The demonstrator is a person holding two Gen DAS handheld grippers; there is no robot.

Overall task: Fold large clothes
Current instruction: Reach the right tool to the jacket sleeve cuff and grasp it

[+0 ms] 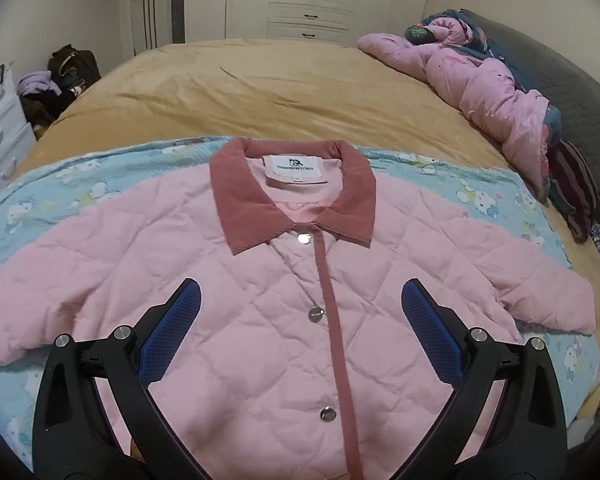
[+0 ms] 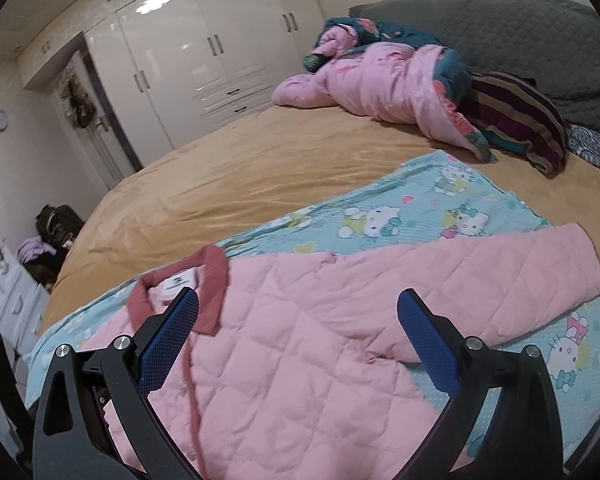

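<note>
Pink quilted jacket spread flat, both grippers spread wide and empty above it.

The pink quilted jacket with a dusty-rose corduroy collar [image 1: 292, 264] lies face up, snapped shut, on a light blue cartoon-print blanket [image 1: 480, 196] over the mustard bedspread [image 1: 280, 88], straight ahead of and below the left gripper [image 1: 300, 320]. The right gripper [image 2: 298, 328] hangs over the jacket's chest with the short sleeve [image 2: 500, 276] ahead to its right. Risks, as I judge them: the puffy quilting may slip from a shallow pinch, or the fingers may catch the blanket underneath and drag it along.
</note>
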